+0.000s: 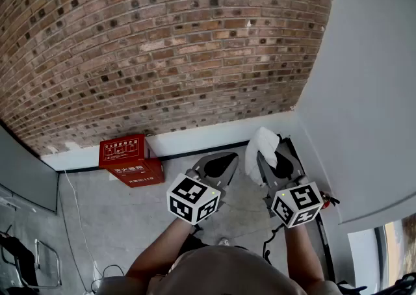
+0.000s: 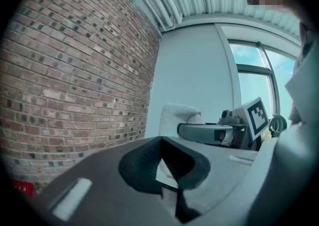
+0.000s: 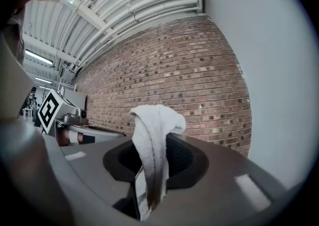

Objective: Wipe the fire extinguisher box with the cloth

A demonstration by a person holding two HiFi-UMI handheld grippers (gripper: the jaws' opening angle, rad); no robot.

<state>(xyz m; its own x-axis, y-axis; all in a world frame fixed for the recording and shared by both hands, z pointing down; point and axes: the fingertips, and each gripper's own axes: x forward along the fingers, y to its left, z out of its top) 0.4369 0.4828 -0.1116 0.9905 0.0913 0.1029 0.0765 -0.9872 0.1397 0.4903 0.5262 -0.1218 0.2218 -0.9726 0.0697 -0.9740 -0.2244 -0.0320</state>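
The red fire extinguisher box (image 1: pixel 130 160) stands on the grey floor against the brick wall, to the left of and beyond both grippers; a red corner of the box (image 2: pixel 22 187) shows low in the left gripper view. My right gripper (image 1: pixel 268 157) is shut on a white cloth (image 1: pixel 260 147), which drapes up over its jaws (image 3: pixel 154 130). My left gripper (image 1: pixel 221 165) is held beside it, shut with nothing in it (image 2: pixel 167 172). Both are raised in the air, well apart from the box. From the left gripper view the cloth (image 2: pixel 177 115) shows above the right gripper.
A brick wall (image 1: pixel 162 40) meets a white wall (image 1: pixel 370 92) in the corner ahead. A white baseboard (image 1: pixel 201 136) runs along the floor. Cables (image 1: pixel 75 222) lie at the left. A small red-handled object (image 1: pixel 328 201) sits by the right wall. A window (image 2: pixel 254 80) is at the right.
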